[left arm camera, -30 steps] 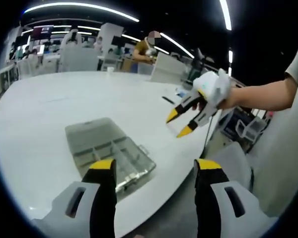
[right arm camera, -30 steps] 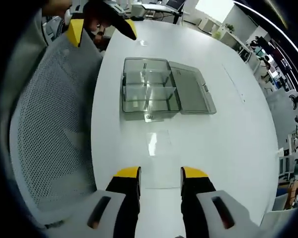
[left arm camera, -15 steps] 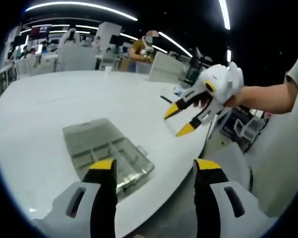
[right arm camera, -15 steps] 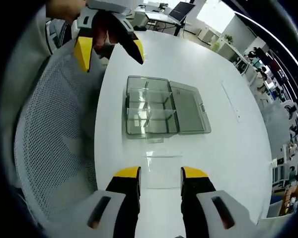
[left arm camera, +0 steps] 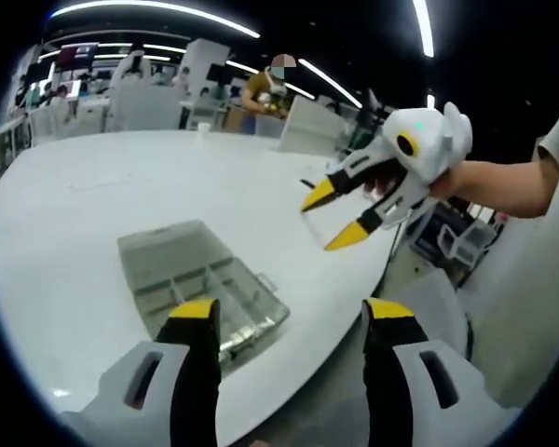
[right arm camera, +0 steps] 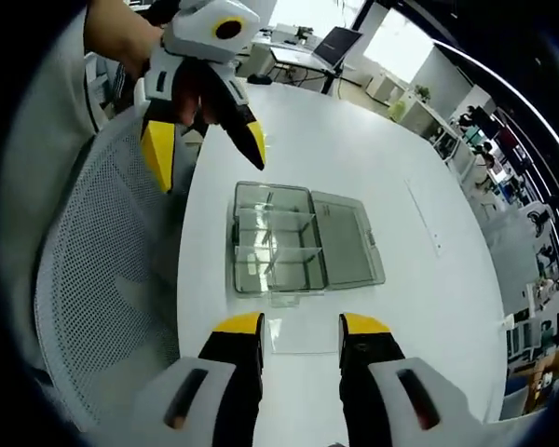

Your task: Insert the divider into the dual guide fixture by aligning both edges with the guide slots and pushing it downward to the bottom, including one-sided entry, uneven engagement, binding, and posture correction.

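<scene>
Since a second ago the right gripper [left arm camera: 340, 216] has risen and tipped in the left gripper view, its yellow tips now higher above the table [left arm camera: 93, 205] edge, and in the right gripper view the left gripper [right arm camera: 205, 149] has come further in from the upper left and looms larger over the clear box [right arm camera: 279, 251]. That box, the dual guide fixture, lies open on the white table [right arm camera: 429, 307]: its compartmented base sits nearest the mesh chair [right arm camera: 102, 307], with its flat lid [right arm camera: 349, 240] folded out on the far side from the chair. Cross walls already split the base into four cells. A thin clear sheet, the divider [right arm camera: 303, 335], lies flat on the table just beside the box's near wall, between the box and the right gripper's own tips [right arm camera: 298, 326], which hang above it with a gap between them and nothing in them. In the left gripper view the clear box [left arm camera: 200, 279] sits near the table edge, just beyond that view's own jaws; those jaws stand well apart and hold nothing. The right gripper there hangs in the air beyond the box, over the table edge, jaws spread, with a hand [left arm camera: 447, 182] around its white body. Far behind the box, across the table, a person [left arm camera: 265, 88] stands among desks.
</scene>
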Tool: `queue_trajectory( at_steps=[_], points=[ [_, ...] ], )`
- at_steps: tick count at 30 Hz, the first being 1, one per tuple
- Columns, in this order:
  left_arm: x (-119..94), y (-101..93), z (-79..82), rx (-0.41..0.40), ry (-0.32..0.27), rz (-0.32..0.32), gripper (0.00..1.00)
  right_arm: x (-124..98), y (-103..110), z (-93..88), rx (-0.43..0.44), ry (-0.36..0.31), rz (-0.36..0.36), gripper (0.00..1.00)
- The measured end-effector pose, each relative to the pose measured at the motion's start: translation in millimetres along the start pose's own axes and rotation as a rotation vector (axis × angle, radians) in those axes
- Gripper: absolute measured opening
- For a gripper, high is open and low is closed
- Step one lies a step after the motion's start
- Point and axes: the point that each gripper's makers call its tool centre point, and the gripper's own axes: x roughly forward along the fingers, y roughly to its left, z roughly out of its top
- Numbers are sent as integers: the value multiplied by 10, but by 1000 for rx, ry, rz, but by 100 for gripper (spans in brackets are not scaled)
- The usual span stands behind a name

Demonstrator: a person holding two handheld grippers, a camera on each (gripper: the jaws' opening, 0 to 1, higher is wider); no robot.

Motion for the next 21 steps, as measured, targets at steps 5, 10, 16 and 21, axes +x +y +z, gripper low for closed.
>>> queue_trajectory(
  at_steps=[5,10,16,21],
  points=[
    [-10,6,17,3,1,1,59,-15,-16,101,0,-32,-14,27],
    [-18,5,42,6,2,2,59,-37,-5,186,-6,-54,-20,27],
    [-26,11,92,6,-4,2,57,-65,25,283,-13,-81,-24,27],
    [-32,24,153,0,-15,5,56,-101,42,355,-21,-100,-31,27]
  ],
)
